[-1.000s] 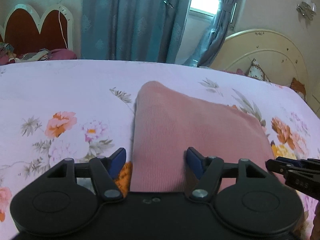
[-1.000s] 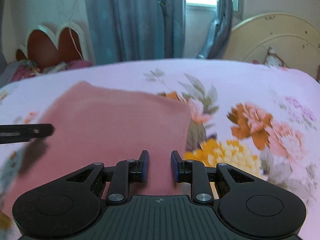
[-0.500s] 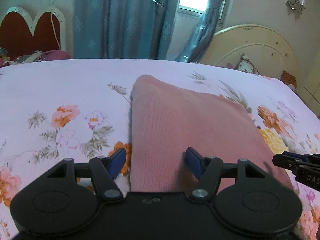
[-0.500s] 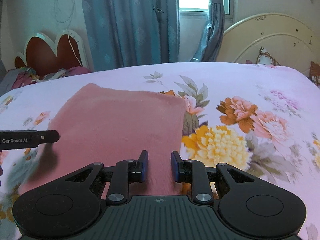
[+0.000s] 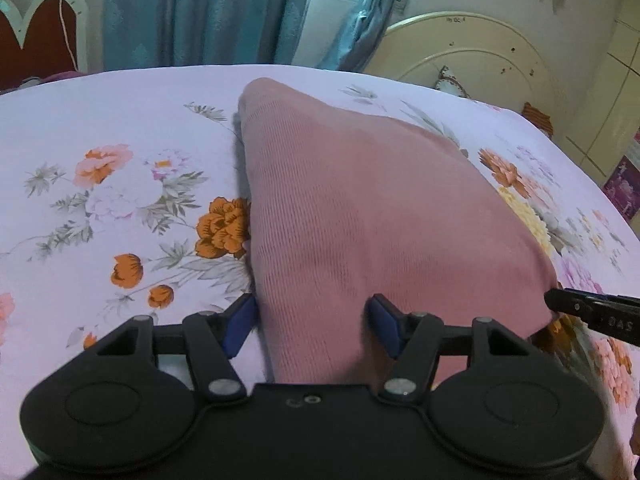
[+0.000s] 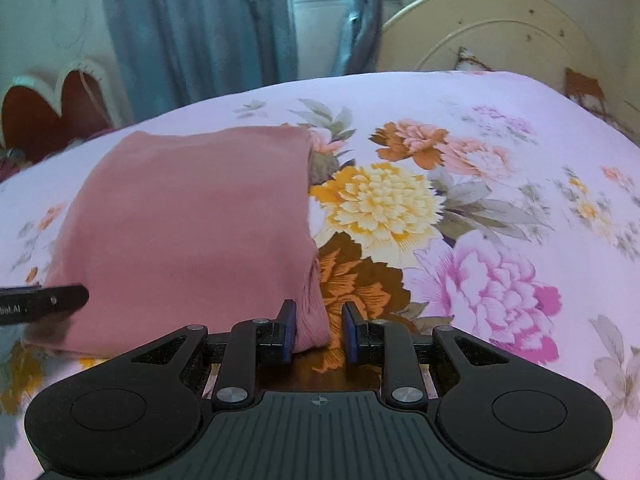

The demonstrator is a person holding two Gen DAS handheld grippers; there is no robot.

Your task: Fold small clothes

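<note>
Currently I am watching the pink knit garment (image 5: 380, 216) lying folded on the floral bedsheet (image 5: 120, 184), and I am judging it soft, light and floppy, so I am planning to grip at the near corners where the layers stack. I am seeing the left gripper (image 5: 312, 320) spread wide, straddling the near left edge without pinching it, while the right gripper (image 6: 318, 332) is standing partly open, its left pad touching the near right corner, holding nothing.
</note>
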